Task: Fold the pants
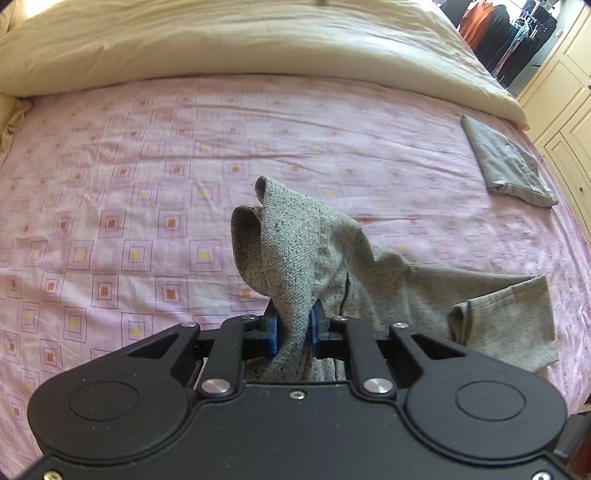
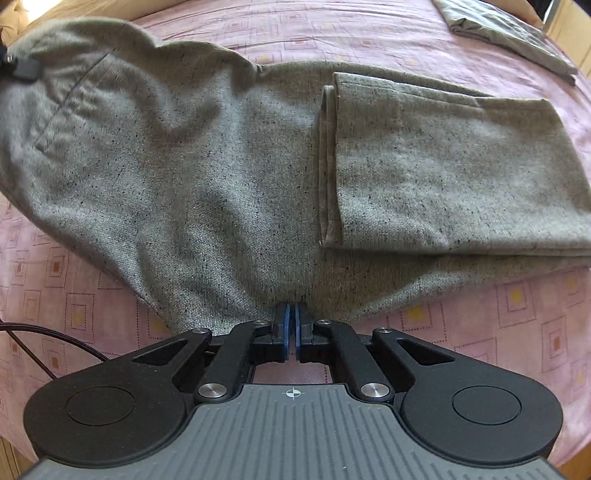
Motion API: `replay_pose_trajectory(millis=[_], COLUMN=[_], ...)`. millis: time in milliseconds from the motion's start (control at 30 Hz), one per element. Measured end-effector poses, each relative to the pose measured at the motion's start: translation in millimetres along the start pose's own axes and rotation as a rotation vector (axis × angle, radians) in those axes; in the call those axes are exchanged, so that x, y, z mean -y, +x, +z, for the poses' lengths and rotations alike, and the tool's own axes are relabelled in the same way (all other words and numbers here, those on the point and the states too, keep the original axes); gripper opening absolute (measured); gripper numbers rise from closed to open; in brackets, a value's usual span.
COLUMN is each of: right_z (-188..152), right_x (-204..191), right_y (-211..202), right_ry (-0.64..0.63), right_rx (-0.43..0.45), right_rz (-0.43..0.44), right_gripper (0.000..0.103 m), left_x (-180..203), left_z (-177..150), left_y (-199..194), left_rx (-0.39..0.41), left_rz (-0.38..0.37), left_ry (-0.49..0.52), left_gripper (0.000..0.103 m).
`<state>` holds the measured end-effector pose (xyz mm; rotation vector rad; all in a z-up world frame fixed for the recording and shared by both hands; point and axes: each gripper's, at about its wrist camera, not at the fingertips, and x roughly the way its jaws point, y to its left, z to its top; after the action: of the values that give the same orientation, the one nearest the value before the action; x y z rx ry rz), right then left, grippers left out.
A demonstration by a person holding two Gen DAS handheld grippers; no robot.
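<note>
The grey speckled pants (image 2: 229, 177) lie across the pink patterned bed sheet (image 2: 517, 314), with the legs folded back over themselves on the right (image 2: 443, 166). My left gripper (image 1: 294, 325) is shut on a bunched end of the pants (image 1: 295, 243) and holds it up off the bed; the fabric trails down to the right. It shows at the far left of the right wrist view (image 2: 22, 70). My right gripper (image 2: 292, 325) is shut on the near edge of the pants, low at the sheet.
A second folded grey garment (image 1: 509, 166) lies at the bed's right side, also in the right wrist view (image 2: 517, 29). A cream duvet (image 1: 221, 40) is piled along the far side. Cream cupboards (image 1: 565, 110) and hanging clothes (image 1: 509, 33) stand beyond. A black cable (image 2: 48, 332) runs at the left.
</note>
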<state>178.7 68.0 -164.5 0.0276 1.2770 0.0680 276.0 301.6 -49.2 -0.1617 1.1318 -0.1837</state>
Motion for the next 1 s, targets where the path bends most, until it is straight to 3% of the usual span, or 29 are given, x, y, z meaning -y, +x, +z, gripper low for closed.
replay_pose_trajectory(millis=[133, 300, 467, 700, 800, 867, 1000], right_z=[4, 14, 20, 24, 32, 42, 60], right_x=[23, 72, 134, 226, 249, 258, 256], right_y=[-16, -49, -64, -69, -71, -68, -64], right_ry=[0.013, 0.01, -0.007, 0.061, 0.062, 0.067, 0.093], right_rx=[0.025, 0.099, 0.147, 0.168, 0.177, 0.2, 0.257], right_rz=[0.118, 0.249, 0.247, 0.193, 0.187, 0.213, 0.285], right_gripper=[0.004, 0.005, 0.005, 0.007, 0.01, 0.032, 0.037], left_x=[37, 110, 210, 333, 344, 334, 291], left_z=[5, 12, 9, -32, -44, -48, -55], left_y=[-26, -48, -35, 44, 51, 49, 50], left_rx=[0.036, 0.075, 0.09, -0.017, -0.037, -0.03, -0.05], left_rz=[0.013, 0.051, 0.038, -0.067, -0.028, 0.016, 0.146], left_ry=[0.005, 0.034, 0.094, 0.1, 0.097, 0.098, 0.08], left_gripper=[0.02, 0.019, 0.019, 0.03, 0.032, 0.033, 0.034])
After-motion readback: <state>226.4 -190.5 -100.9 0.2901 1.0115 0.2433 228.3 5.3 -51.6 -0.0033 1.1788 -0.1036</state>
